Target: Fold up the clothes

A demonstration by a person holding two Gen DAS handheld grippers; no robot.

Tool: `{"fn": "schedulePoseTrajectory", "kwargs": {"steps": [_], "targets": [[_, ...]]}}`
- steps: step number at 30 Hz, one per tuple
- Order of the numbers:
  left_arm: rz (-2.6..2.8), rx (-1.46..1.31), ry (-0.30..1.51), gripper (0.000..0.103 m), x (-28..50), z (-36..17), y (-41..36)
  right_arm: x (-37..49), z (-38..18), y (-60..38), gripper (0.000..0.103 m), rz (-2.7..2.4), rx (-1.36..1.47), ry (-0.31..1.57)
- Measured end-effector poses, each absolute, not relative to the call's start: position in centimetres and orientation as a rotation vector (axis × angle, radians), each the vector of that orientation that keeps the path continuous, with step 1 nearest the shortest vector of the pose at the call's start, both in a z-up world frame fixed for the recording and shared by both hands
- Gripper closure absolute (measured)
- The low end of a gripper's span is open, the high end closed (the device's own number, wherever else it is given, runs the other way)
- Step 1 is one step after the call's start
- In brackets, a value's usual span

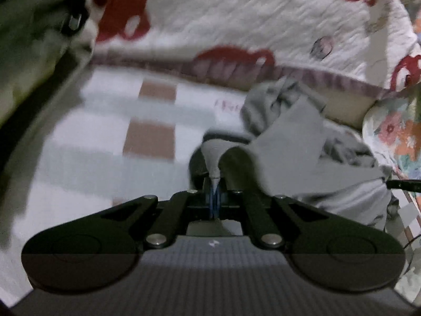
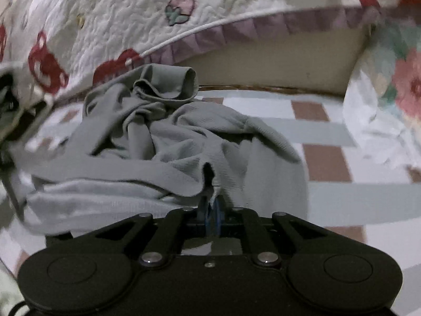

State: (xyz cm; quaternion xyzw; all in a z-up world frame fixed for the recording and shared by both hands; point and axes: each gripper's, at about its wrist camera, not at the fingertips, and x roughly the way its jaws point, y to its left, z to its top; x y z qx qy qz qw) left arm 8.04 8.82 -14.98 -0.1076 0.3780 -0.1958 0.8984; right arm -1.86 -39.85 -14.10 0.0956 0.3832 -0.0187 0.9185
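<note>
Both grippers are clenched on the grey garment, which lies bunched on the checked bedsheet. The left gripper pinches a narrow peak of cloth between its blue pads, jaws closed tight on it. The right gripper bites an edge beside a small slit in the fabric, jaws likewise closed on cloth. Two holds on one piece suggest they mean to lift and spread it flat before any fold; that's my read. The right view lays out the whole crumple, with an open cuff or leg end standing up at the back near the strawberry quilt. The left view, blurred, shows instead a dark-green bundle at its left edge and a floral pillow.
</note>
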Motion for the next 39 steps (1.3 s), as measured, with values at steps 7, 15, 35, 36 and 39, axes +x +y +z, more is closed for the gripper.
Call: {"fn": "schedulePoseTrajectory", "kwargs": {"steps": [7,15,35,36,39], "targets": [[-0.416,-0.201,0.806,0.099,7.9,-15.9,8.2,-0.3,-15.3,-40.1,0.073,-0.079,0.255,0.731],[-0.388,-0.166,0.812,0.071,8.4,-16.7,7.6,0.4,-16.4,-41.9,0.078,-0.146,0.409,0.700],[-0.229,0.030,0.529,0.099,3.9,-7.4,7.9,-12.0,-6.4,-42.8,0.096,-0.212,0.429,0.453],[-0.229,0.032,0.501,0.098,2.5,-6.2,8.3,-13.4,-5.3,-42.6,0.096,-0.207,0.424,0.432],[-0.234,0.023,0.463,0.098,-1.3,-3.1,9.5,-17.5,-3.5,-42.3,0.096,-0.170,0.544,0.464]]}}
